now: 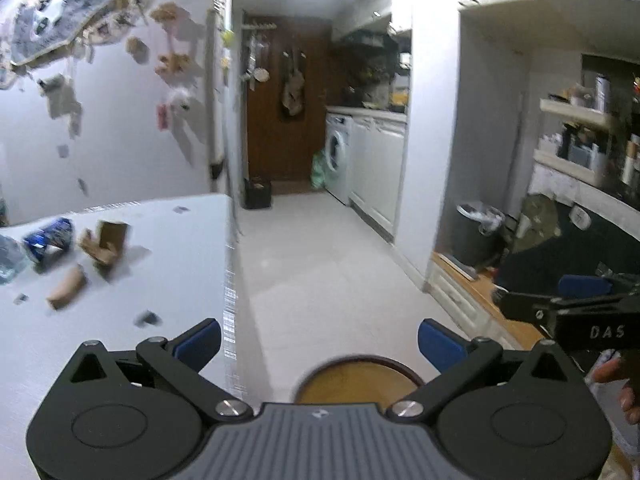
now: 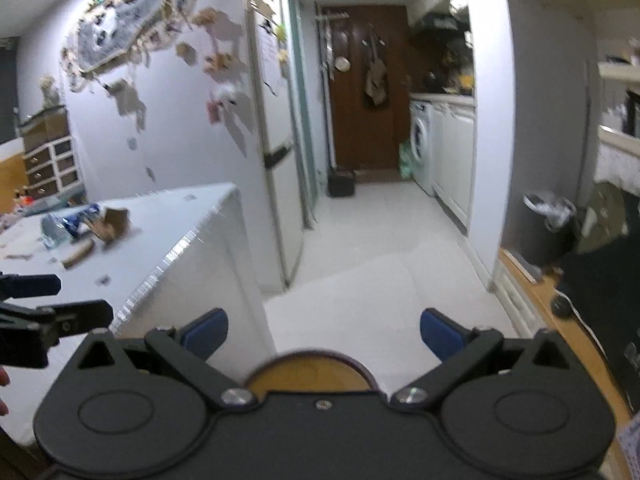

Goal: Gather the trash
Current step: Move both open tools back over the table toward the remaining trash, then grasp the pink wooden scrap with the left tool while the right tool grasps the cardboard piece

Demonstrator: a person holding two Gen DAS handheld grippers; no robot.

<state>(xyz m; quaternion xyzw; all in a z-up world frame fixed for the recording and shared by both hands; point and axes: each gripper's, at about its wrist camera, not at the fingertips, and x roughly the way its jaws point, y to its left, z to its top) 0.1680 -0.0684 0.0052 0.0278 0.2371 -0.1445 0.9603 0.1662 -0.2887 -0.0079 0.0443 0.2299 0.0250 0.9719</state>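
Observation:
Trash lies on the white table: a crushed blue can, a torn brown cardboard piece, a smaller cardboard scrap and a clear plastic bottle at the left edge. The right wrist view has the same heap, with the can and cardboard far to the left. My left gripper is open and holds nothing, near the table's right edge. My right gripper is open and holds nothing, over the floor. A dark trash bin with a white liner stands by the right wall.
A round wooden stool sits just below both grippers. A white tiled corridor runs to a brown door and a washing machine. Shelves and a dark seat crowd the right. Small paper bits dot the table.

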